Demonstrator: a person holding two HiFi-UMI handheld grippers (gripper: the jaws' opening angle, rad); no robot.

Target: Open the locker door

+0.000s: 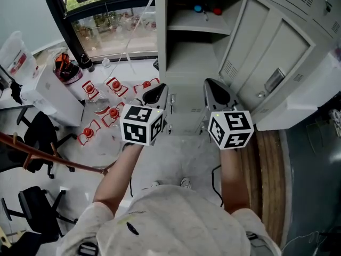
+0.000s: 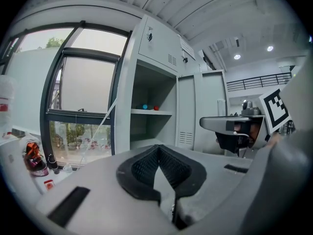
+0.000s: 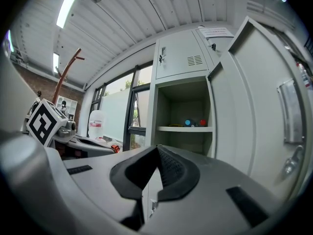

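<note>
The grey locker point(image 1: 194, 63) stands open, its door point(image 1: 266, 63) swung out to the right with the handle point(image 1: 274, 80) on the outer face. Inside, a shelf point(image 1: 197, 28) holds a small blue thing point(image 1: 198, 8) and a red one point(image 1: 217, 10). Both grippers hang side by side in front of the opening, apart from the door. My left gripper point(image 1: 157, 92) is shut with nothing between its pads point(image 2: 158, 147). My right gripper point(image 1: 216, 92) is also shut and empty point(image 3: 157, 147). In the right gripper view the door point(image 3: 254, 106) stands just to the right.
A window point(image 1: 112, 20) runs left of the locker. Several red-and-white clips point(image 1: 106, 105) lie on the floor below it. Office chairs point(image 1: 37, 137), a white jug point(image 1: 16, 57) and a wooden pole point(image 1: 53, 156) stand at the left. A wooden strip point(image 1: 266, 169) lies on the floor at the right.
</note>
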